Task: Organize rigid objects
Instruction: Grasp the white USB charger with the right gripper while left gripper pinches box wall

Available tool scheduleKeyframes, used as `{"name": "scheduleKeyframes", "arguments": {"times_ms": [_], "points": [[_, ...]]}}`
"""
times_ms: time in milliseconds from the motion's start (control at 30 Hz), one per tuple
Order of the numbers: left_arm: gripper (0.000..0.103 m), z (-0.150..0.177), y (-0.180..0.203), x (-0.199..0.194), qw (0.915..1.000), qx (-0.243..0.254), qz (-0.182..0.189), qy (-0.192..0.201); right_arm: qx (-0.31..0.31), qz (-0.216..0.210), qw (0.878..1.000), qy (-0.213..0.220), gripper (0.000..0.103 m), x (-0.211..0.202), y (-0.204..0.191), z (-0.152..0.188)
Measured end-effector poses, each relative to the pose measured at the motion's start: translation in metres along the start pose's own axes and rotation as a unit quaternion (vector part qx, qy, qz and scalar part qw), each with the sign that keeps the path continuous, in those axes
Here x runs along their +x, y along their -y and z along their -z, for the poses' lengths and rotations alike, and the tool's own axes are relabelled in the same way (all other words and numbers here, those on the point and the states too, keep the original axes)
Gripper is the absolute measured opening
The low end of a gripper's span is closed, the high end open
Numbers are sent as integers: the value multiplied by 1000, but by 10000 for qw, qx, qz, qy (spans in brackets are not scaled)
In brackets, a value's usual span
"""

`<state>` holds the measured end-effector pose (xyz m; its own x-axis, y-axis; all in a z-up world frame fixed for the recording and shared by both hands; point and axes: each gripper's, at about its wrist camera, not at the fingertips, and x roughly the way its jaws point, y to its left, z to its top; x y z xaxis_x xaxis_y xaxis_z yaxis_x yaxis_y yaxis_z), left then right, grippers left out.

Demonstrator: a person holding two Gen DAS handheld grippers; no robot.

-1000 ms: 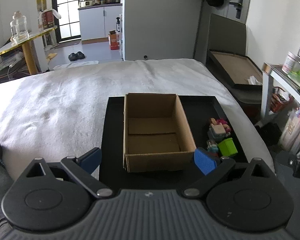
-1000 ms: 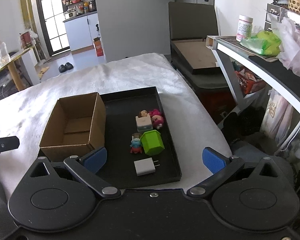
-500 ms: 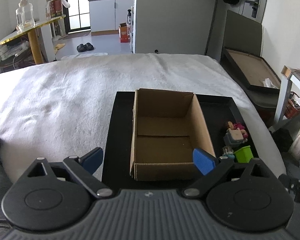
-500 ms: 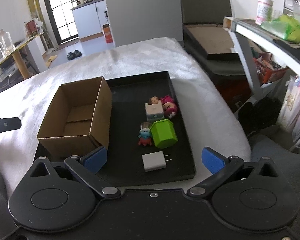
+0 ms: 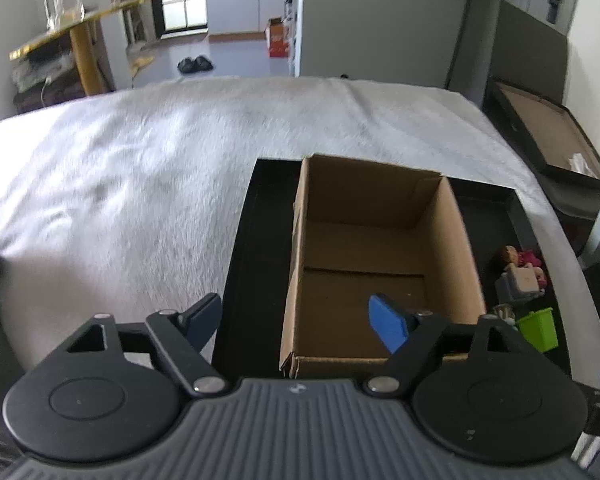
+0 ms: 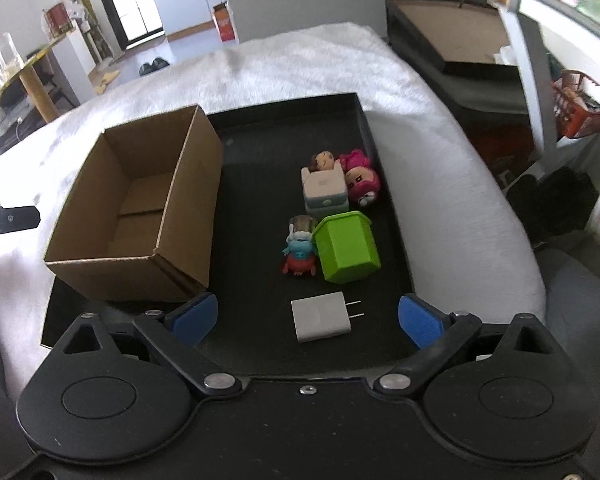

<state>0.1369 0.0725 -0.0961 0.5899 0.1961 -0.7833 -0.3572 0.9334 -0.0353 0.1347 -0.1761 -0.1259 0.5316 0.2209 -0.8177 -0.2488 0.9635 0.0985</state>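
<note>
Left hand-held gripper (image 5: 294,322): jaws wide but closing, nothing gripped. The left wall of the box (image 5: 380,264) stands between the pads; right pad inside the box, left pad over the tray's (image 5: 256,248) left part. No contact seen.

Right hand-held gripper (image 6: 308,318): jaws wide, closing a little, holding nothing. The charger (image 6: 322,317) lies between the pads on the tray floor, apart from both.

Box: brown cardboard, open top, no contents seen, sitting in the tray's left half.

Charger: white, flat, two prongs pointing right, nearest of the things in the tray's right half.

Green bin (image 6: 347,247): on its side, just beyond the charger.

Blue-red figure (image 6: 299,254): touching the bin's left side.

White block (image 6: 325,192): beyond the bin, with a brown-haired figure (image 6: 322,160) behind it.

Pink figure (image 6: 360,180): just right of the block, near the tray's right rim.

Tray: black, shallow, resting on a bed (image 5: 120,184) with a white fuzzy cover.
</note>
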Motion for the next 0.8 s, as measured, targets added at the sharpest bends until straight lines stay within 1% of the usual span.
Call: {"name": "scheduleKeyframes", "arguments": {"times_ms": [67, 200, 267, 300, 367, 400, 467, 533, 600, 667, 767, 800], "points": [[71, -1, -2, 7, 9999, -72, 2, -74, -49, 22, 9999, -90, 97, 8, 0, -2], [64, -2, -3, 18, 9998, -167, 49, -122, -68, 71, 9995, -286, 96, 25, 2, -7], [56, -2, -5, 24, 9995, -251, 70, -152, -100, 107, 9991, -402, 96, 34, 1, -8], [53, -3, -6, 26, 9994, -308, 89, -160, -123, 131, 9987, -479, 96, 39, 1, -8], [42, -3, -8, 30, 9990, -398, 105, -201, -157, 144, 9980, -600, 96, 47, 1, -8], [38, -3, -8, 32, 9988, -418, 120, -230, -185, 155, 9975, -662, 96, 52, 1, -8], [28, -3, -9, 36, 9984, -468, 167, -277, -257, 213, 9964, -777, 96, 60, 1, -7], [25, -3, -9, 38, 9983, -469, 180, -303, -306, 241, 9954, -880, 96, 67, 1, -7], [24, -3, -9, 41, 9984, -465, 138, -300, -364, 241, 9945, -948, 96, 73, 0, -8], [19, -3, -8, 46, 9982, -471, 147, -334, -469, 298, 9934, -999, 96, 79, -1, -7], [13, -2, -7, 51, 9982, -467, 173, -339, -502, 392, 9917, -1114, 96, 88, 1, -5], [13, -2, -7, 52, 9981, -485, 173, -327, -510, 394, 9911, -1166, 96, 91, 2, -5]]}}
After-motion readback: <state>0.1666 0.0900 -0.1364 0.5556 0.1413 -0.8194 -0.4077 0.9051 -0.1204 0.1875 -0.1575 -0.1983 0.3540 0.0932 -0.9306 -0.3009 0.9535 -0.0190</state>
